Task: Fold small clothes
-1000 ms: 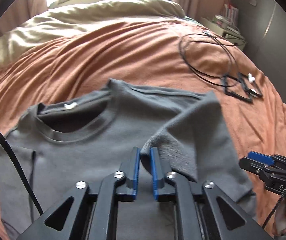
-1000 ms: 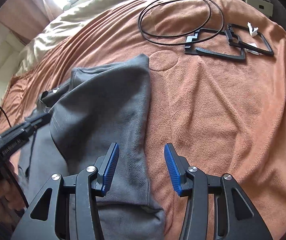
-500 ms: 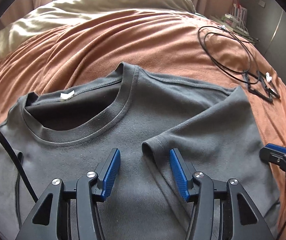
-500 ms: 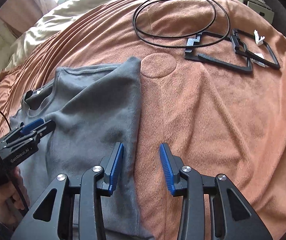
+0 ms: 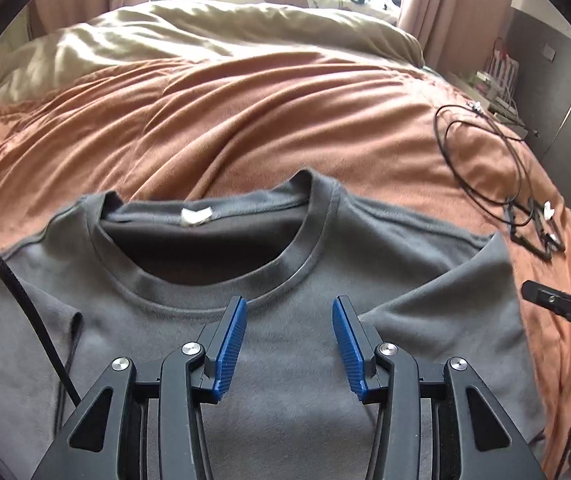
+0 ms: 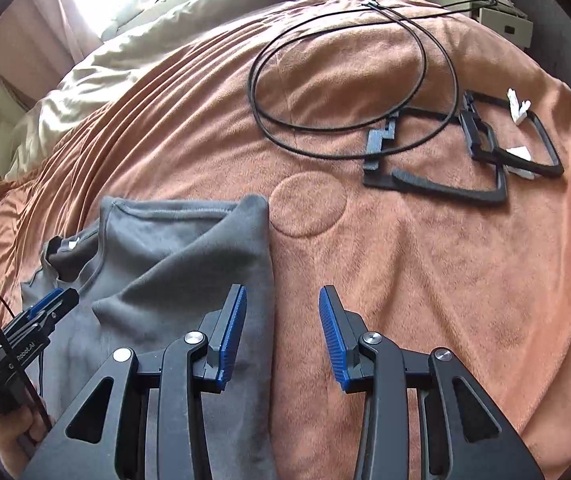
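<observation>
Shirt point(image 5: 285, 360) (grey tee) lies flat on the orange blanket point(image 5: 245, 120), collar point(image 5: 205, 280) toward the far end of the bed, white neck label point(image 5: 196, 216) visible. Both sleeves are folded in over the body; the fold on the right-gripper side point(image 5: 445, 320) lies as a diagonal flap across the chest.

Left gripper point(image 5: 288, 344): released, blue pads wide apart, nothing between them, hovering over the chest just below the collar. A second ago it was clenched on the sleeve cuff; half a second ago it had already let go with a narrower gap. It now sits more centred on the shirt, with the sleeve cuff off to the side of the pads rather than between them.

Right gripper point(image 6: 281, 332): also released, holding nothing. It straddles the shirt's folded edge point(image 6: 265, 280), one pad over grey fabric, the other over bare blanket. Gap is about what it was a second ago, a bit wider than half a second ago. From the left wrist view only its black tip point(image 5: 557, 306) shows at the frame edge, further out than before.

Black cable loop point(image 6: 345, 80) and black plastic frames point(image 6: 445, 160) with white clips point(image 6: 518, 106) sit on the blanket well apart from the shirt, unmoved. A round impression point(image 6: 309, 204) marks the blanket just beside the shirt's corner. Beige duvet point(image 5: 225, 36) is bunched at the bed's far end.
</observation>
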Demonstrator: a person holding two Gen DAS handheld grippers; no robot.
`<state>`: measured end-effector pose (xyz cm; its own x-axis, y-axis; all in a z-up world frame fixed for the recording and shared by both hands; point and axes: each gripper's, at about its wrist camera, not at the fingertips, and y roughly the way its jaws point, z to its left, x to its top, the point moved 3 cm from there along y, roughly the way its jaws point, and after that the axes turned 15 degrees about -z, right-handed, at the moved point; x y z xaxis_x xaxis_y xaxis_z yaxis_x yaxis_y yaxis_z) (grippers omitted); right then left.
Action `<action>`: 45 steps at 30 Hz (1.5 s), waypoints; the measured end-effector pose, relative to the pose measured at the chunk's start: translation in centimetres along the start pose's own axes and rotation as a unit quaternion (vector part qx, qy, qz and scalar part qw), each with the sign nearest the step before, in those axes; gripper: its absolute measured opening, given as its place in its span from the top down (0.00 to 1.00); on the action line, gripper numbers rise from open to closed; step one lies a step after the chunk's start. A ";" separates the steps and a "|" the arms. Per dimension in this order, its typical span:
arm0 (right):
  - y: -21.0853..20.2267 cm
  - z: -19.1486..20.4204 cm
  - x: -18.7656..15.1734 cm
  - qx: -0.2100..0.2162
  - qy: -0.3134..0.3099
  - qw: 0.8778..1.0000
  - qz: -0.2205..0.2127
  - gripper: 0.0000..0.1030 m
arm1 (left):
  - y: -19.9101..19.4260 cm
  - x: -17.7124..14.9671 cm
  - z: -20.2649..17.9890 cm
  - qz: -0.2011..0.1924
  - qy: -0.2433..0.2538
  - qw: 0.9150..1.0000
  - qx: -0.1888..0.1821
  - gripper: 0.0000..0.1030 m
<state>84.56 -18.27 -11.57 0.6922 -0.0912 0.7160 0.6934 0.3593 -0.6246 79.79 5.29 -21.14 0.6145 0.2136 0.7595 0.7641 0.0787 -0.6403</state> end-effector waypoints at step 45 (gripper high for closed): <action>2.8 2.1 2.4 -0.024 -0.040 0.998 -0.042 0.79 | 2.9 -1.9 -2.6 0.037 0.062 0.997 -0.028 0.95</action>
<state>87.77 -15.57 -10.94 0.6143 -0.0444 0.7878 0.7584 0.3087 -0.5740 81.40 2.61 -24.15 0.6869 0.0939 0.7207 0.7230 0.0128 -0.6908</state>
